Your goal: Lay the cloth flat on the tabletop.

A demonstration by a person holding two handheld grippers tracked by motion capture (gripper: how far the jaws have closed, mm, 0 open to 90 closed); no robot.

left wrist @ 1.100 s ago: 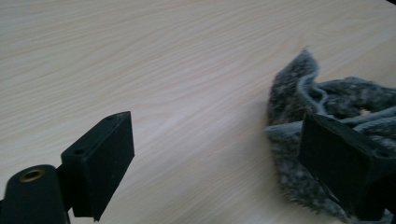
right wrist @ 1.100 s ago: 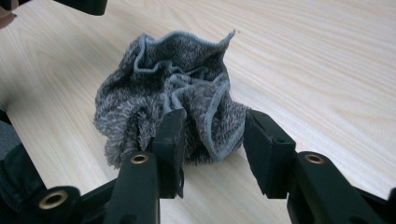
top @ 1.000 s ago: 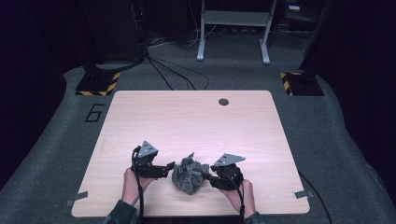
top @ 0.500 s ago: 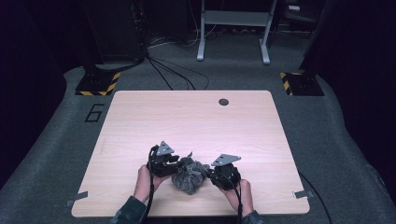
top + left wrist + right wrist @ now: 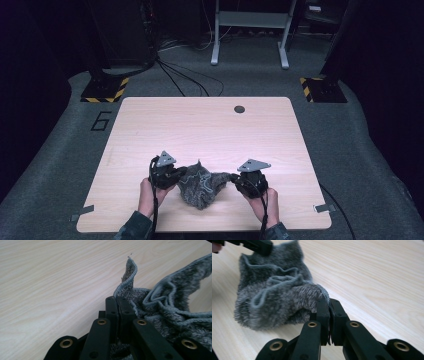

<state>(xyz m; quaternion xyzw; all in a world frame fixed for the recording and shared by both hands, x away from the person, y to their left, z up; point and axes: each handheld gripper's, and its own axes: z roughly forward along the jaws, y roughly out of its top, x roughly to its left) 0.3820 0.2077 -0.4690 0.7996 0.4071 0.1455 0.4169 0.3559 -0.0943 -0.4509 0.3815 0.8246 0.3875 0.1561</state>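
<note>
I see a crumpled grey fuzzy knit cloth (image 5: 201,186) lying bunched near the front edge of the light wooden table (image 5: 210,130), one hemmed corner (image 5: 130,272) sticking upright.

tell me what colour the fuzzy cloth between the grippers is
Mottled grey: the fuzzy fleece cloth has a paler grey stitched edge, clearest in the right gripper view.

Both forearms reach in low over the near edge of the desk (image 5: 150,125). The left hand-held gripper (image 5: 179,174) points right, the right hand-held gripper (image 5: 233,177) points left, each with jaws pinched together on the grey fuzzy cloth (image 5: 200,185) between them.
</note>
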